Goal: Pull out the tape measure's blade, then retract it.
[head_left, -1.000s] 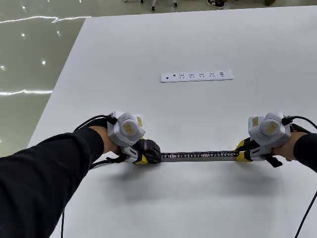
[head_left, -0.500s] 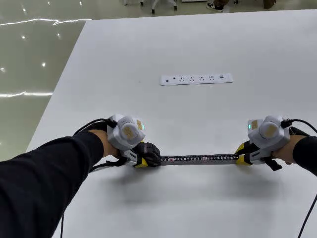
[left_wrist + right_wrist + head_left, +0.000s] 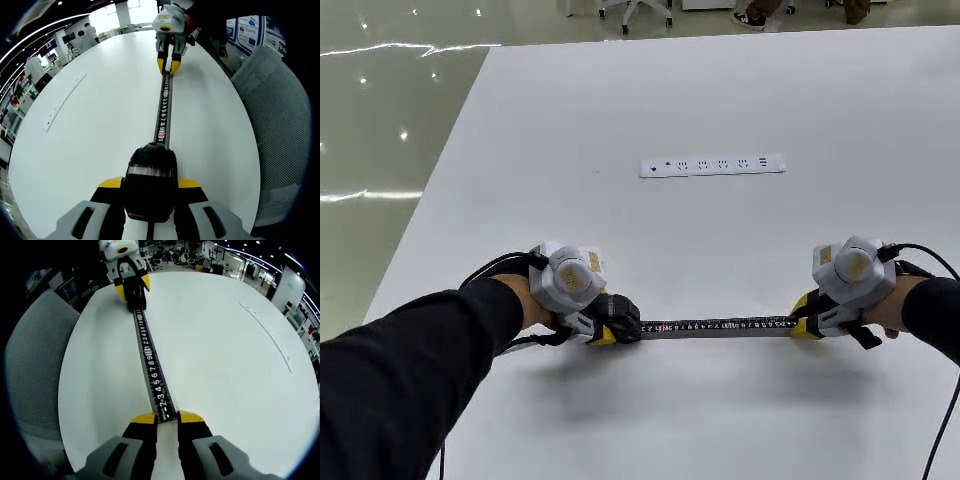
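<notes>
White tabletop (image 3: 720,90), blade (image 3: 720,325) drawn along its near edge.
Clamped: left gripper (image 3: 610,327) on the tape measure (image 3: 618,313), right gripper (image 3: 802,326) on the blade's tip; power strip (image 3: 712,165) farther back. A slipped pinch could let the blade whip back.

1. A wide white table (image 3: 720,90) is seen across the head view, its matt top evenly lit.
2. A white power strip (image 3: 712,166) is laid flat on it, towards the far side.
3. A glossy, pale grey-green floor (image 3: 380,120) is seen left of the table, and bright spots and streaks of light are mirrored in it.
4. Chair legs (image 3: 620,8) are seen on the floor beyond the table's far edge.
5. A grey mesh office chair (image 3: 280,125) is placed just beside the table's edge.
6. Blue-and-white wall panels (image 3: 247,30) are seen behind that chair.
7. Rows of ceiling lights (image 3: 240,252) are seen over an open hall.
</notes>
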